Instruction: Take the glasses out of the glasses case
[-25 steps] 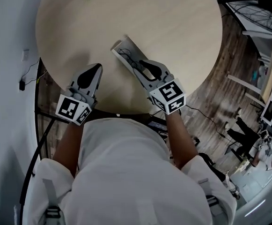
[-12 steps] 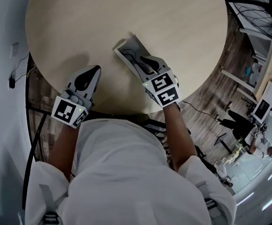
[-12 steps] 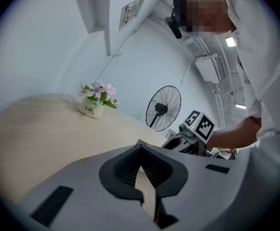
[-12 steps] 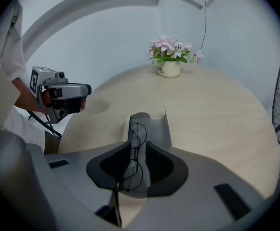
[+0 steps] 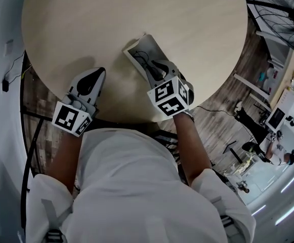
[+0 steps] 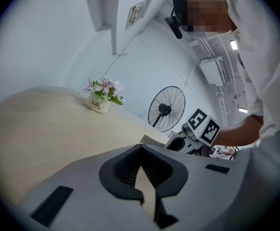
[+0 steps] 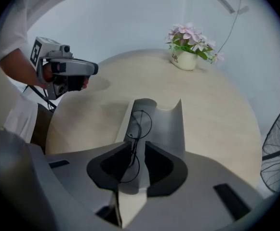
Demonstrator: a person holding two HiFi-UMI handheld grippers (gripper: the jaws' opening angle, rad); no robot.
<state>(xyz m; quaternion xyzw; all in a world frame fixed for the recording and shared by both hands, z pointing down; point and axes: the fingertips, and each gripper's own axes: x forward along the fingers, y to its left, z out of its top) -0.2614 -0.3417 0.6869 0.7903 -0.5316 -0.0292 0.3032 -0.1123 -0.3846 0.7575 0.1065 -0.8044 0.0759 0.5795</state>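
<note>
The round table (image 5: pixel 76 29) of pale wood carries an open grey glasses case (image 5: pixel 148 50) near its 6 o'clock edge. A small flower pot (image 7: pixel 184 60) stands at about 12 o'clock, well apart.

tabletop (image 5: pixel 136 14): pale beige wood | glasses case (image 5: pixel 148 48): grey | glasses (image 7: pixel 140 121): thin black | left tool (image 5: pixel 102 70), right tool (image 5: pixel 154 64): grey, black inside, black-and-white squares | flowers (image 7: pixel 190 35): pink | pot (image 7: pixel 184 60): white

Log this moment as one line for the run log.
right gripper: open, jaws astride glasses in open glasses case | left gripper: shut, empty, over table | glasses: not yet lifted
</note>
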